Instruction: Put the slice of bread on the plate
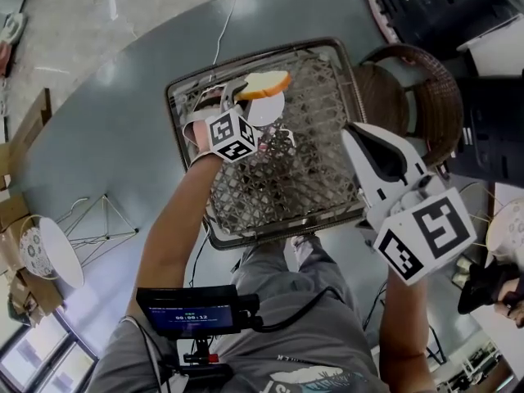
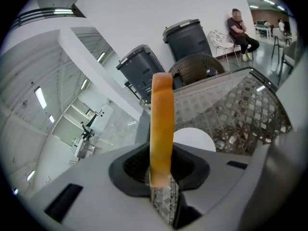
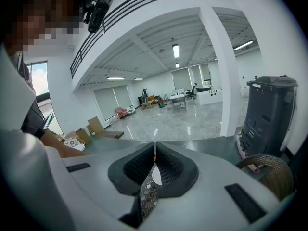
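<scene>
Progress judged late: pick-up is done, placement is not. The tan-crusted slice of bread (image 1: pixel 264 83) is clamped by one end between the jaws of the left gripper (image 1: pixel 239 97) and is held clear of any surface. The small round white plate (image 1: pixel 268 111) is seen just beyond and below this gripper's tips, under the protruding slice. It lies inside the rectangular metal wire-lattice tray (image 1: pixel 278 187) on the grey tabletop (image 1: pixel 115 121). No contact between slice and plate can be confirmed. Left to do, by estimate: lowering onto the plate, then release.

Pose: the left forearm is stretched forward over the tray, with the gripper tipped downward. In the left gripper view the slice is presented edge-on, upright between the jaws. The right gripper (image 1: pixel 360 137) is held at the tray's right edge, well apart from the bread, jaws closed together on nothing.
</scene>
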